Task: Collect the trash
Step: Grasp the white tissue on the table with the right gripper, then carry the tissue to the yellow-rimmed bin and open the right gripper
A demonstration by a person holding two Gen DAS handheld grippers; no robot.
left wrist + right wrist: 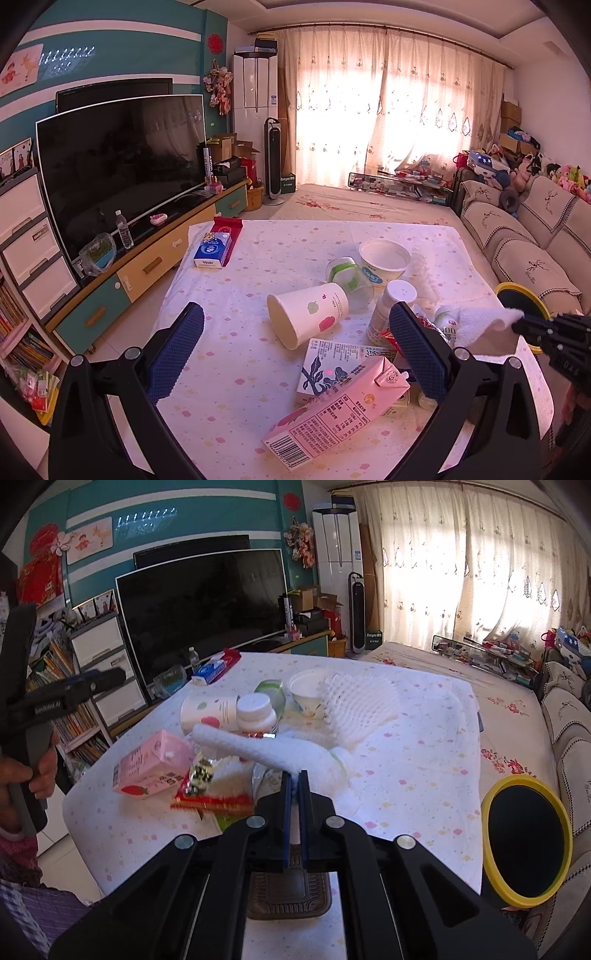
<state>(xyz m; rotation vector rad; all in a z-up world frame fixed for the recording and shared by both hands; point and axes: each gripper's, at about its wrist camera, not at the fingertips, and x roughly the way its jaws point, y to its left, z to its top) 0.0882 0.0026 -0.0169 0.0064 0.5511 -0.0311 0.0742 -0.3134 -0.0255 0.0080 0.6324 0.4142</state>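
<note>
Towel (258,747): white, fluffy, crumpled strip, lifted at centre frame above the counter (424,775)
Right gripper (294,779): jaws clamped on towel's edge
Left gripper (295,350): jaws apart, over pink carton (332,413)

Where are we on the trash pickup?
Early. Nothing visibly binned; the yellow-rimmed bin looks dark inside. In hand: right gripper shut on the white towel-like piece. Left gripper open, empty. Left on the table: pink carton, paper cup, white bottle, yoghurt tub, foam net.
</note>
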